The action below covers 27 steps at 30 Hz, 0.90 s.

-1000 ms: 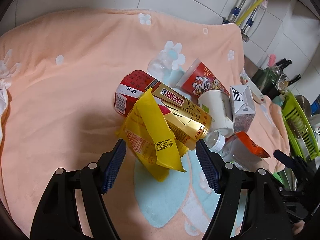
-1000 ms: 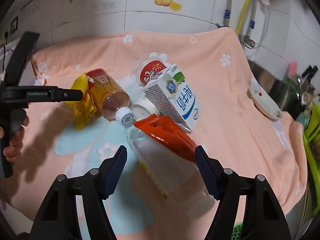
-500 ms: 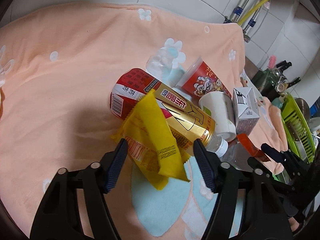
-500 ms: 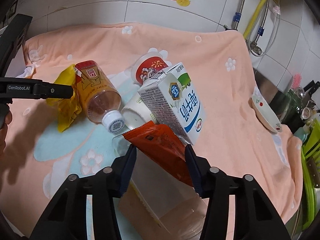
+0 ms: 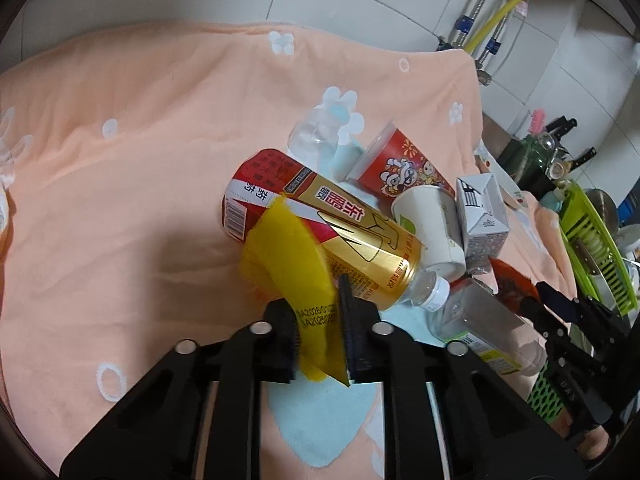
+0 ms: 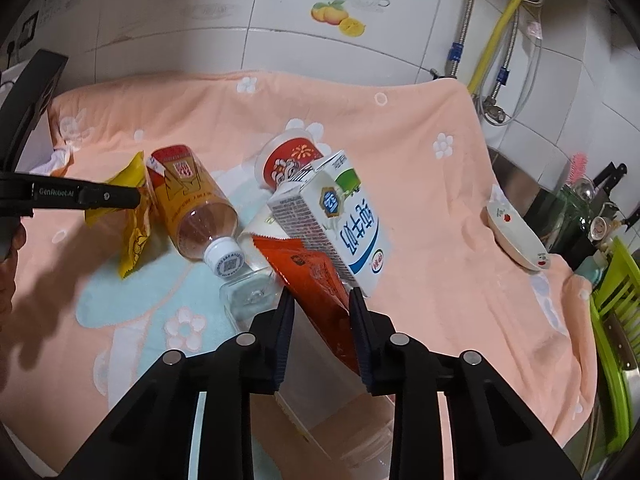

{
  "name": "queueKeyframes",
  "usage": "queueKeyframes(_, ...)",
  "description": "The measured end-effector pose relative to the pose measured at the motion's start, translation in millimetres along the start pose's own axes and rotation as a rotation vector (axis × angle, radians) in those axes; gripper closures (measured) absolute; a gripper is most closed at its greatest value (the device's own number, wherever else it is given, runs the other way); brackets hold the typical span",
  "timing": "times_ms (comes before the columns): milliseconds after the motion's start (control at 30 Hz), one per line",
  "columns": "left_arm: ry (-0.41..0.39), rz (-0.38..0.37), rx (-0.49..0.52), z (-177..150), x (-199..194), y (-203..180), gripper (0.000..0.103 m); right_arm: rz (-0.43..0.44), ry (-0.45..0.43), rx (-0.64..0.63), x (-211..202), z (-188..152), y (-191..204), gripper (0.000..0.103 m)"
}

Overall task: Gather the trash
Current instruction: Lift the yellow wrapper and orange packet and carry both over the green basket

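Observation:
A heap of trash lies on the peach towel (image 5: 120, 168). It holds a gold-and-red bottle (image 5: 360, 236), a red printed cup (image 5: 400, 168), a white paper cup (image 5: 432, 224), a milk carton (image 6: 344, 216) and a clear bottle (image 6: 248, 292). My left gripper (image 5: 312, 300) is closing, and its pads pinch the yellow wrapper (image 5: 288, 256) that leans on the gold bottle. My right gripper (image 6: 321, 296) is closing too, pads pressed on the orange-red wrapper (image 6: 312, 276) that lies over the clear bottle.
A white dish (image 6: 516, 240) rests at the towel's right edge. A green dish rack (image 5: 592, 248) and kitchen utensils stand further right. The tiled wall and pipes (image 6: 496, 36) rise behind. A person's hand (image 6: 8, 248) shows at the left edge.
Both grippers went from wide open to closed. The left one came in onto the yellow wrapper and the right one onto the orange-red wrapper.

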State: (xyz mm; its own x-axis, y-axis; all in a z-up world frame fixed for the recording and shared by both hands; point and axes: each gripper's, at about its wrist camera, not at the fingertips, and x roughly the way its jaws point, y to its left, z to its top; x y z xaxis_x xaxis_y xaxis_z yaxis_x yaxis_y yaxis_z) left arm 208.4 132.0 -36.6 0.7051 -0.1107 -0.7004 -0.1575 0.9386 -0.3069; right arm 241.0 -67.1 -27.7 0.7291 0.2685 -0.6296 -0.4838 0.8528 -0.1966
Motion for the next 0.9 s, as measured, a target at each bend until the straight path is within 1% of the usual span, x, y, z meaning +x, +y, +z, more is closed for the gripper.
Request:
queueKeyframes(200, -0.013, -0.005, 0.011, -3.9, -12.6, -0.5, 0.094, 0.018, -0.026, 0.048, -16.3, -0.4, -5.6, 0.081)
queueKeyframes(433, -0.033, -0.037, 0.023, -9.0, -34.3, -5.5, 0.094, 0.034, -0.07, 0.093, -43.6, -1.6, -11.0, 0.083)
queueKeyframes(700, -0.059, -0.097, 0.063, -17.8, -59.3, -27.6, 0.094, 0.043, -0.09, 0.138, -66.9, -13.1, -16.0, 0.086)
queueKeyframes(900, -0.076, -0.138, 0.109, -22.3, -74.0, -51.0, 0.094, 0.061, -0.109, 0.213, -85.5, -22.6, -27.9, 0.086)
